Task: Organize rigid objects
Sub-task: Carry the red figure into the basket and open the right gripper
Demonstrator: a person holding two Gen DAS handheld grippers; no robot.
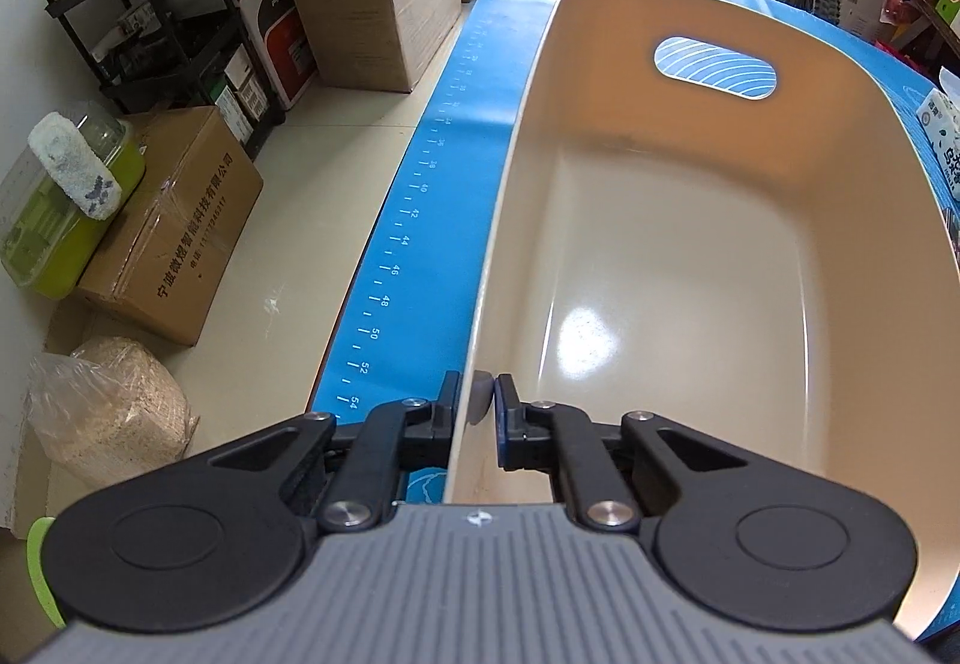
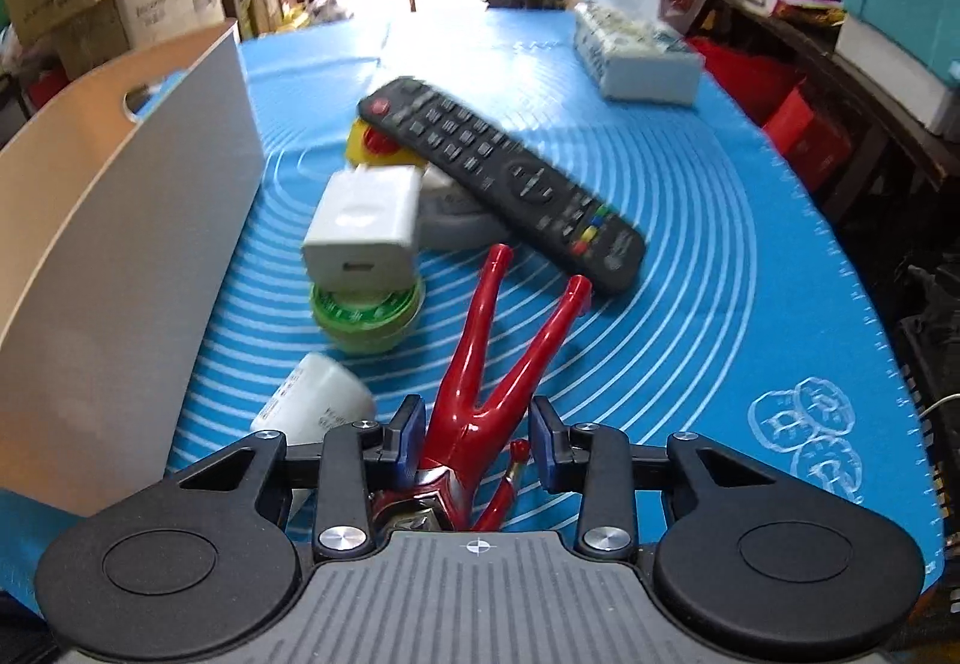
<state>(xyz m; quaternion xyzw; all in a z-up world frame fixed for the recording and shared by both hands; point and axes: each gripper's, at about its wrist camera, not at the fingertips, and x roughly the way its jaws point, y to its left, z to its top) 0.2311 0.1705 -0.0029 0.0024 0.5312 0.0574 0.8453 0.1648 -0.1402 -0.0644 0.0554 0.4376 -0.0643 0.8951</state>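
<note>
A red toy figure lies on the blue mat between the spread fingers of the right gripper, legs pointing toward the remote control. The left gripper pinches the beige bin by its near rim, on the counter.

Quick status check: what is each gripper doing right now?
Left gripper: shut on the rim of the beige bin.
Right gripper: open, fingers either side of the red toy figure, not clamped.
</note>
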